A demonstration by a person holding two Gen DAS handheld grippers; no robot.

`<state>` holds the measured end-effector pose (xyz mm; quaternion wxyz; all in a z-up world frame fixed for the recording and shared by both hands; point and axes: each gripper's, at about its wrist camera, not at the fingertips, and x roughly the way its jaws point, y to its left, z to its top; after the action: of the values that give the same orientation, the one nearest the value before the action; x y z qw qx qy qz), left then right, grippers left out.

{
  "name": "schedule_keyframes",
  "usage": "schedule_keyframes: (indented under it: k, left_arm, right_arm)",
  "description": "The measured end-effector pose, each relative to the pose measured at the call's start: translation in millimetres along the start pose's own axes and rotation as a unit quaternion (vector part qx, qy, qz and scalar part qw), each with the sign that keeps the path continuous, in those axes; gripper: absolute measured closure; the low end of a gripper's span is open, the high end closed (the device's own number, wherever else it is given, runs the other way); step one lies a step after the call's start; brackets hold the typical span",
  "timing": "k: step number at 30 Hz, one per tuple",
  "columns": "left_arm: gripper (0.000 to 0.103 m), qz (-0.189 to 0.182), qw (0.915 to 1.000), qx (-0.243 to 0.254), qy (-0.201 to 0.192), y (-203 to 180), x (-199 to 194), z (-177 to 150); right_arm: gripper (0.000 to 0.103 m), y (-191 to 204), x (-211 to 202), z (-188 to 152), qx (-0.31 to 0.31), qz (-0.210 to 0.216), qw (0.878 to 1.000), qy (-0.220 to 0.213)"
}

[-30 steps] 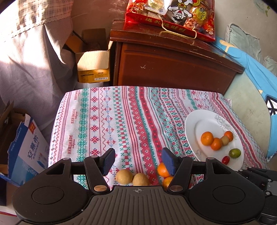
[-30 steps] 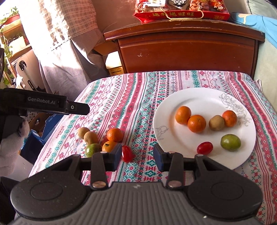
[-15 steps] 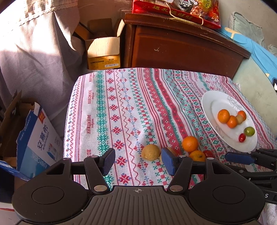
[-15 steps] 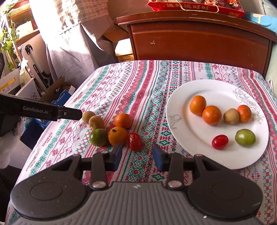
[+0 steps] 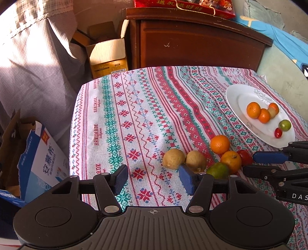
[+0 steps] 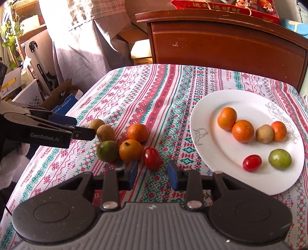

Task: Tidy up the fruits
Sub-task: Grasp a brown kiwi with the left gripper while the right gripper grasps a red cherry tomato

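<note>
Sunlight is falling across a patterned tablecloth (image 6: 157, 100) that is covering the surface, with a dark wooden cabinet (image 6: 227, 44) standing behind it. Low over the near edge, the right tool (image 6: 152, 172) is hanging with its blue pads spread apart and gripping nothing; a red cherry tomato (image 6: 151, 158) is lying on the cloth just ahead of the gap between them, not touched by either pad. Just left of that tomato, two oranges (image 6: 130, 150) are sitting one behind the other, a green fruit (image 6: 107, 151) is resting against the nearer orange, and two brown kiwis (image 6: 105, 132) are lying side by side behind it. The left tool (image 5: 154, 179) is also standing released and empty, its right pad sitting just in front of the nearer kiwi in its own view, where the right tool is reaching in from the right edge beside the cluster. Further right, well apart from the loose fruit, a white plate (image 6: 207, 119) is holding three oranges, a kiwi, a green fruit and another cherry tomato. A red gift bag (image 6: 225, 7) is lying on top of the cabinet, and an open cardboard box (image 5: 108, 55) is standing on the floor beside it.
</note>
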<state>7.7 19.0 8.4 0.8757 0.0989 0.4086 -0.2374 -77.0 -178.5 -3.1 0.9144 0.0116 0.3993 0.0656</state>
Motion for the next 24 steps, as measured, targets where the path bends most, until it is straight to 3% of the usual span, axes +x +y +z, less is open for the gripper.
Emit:
schedule_keyframes:
  k: [19,24]
  left_arm:
    - [0.045,-0.017,0.998,0.053,-0.03,-15.1,13.4,-3.6]
    - [0.053,-0.024,0.9974,0.06,-0.033,-19.0,14.1,-3.9]
  right_arm:
    - [0.069,-0.9,5.8,0.7,-0.007,-0.005,1.0,-0.013]
    - [0.071,-0.9,6.1,1.2,-0.006,-0.005,1.0,-0.014]
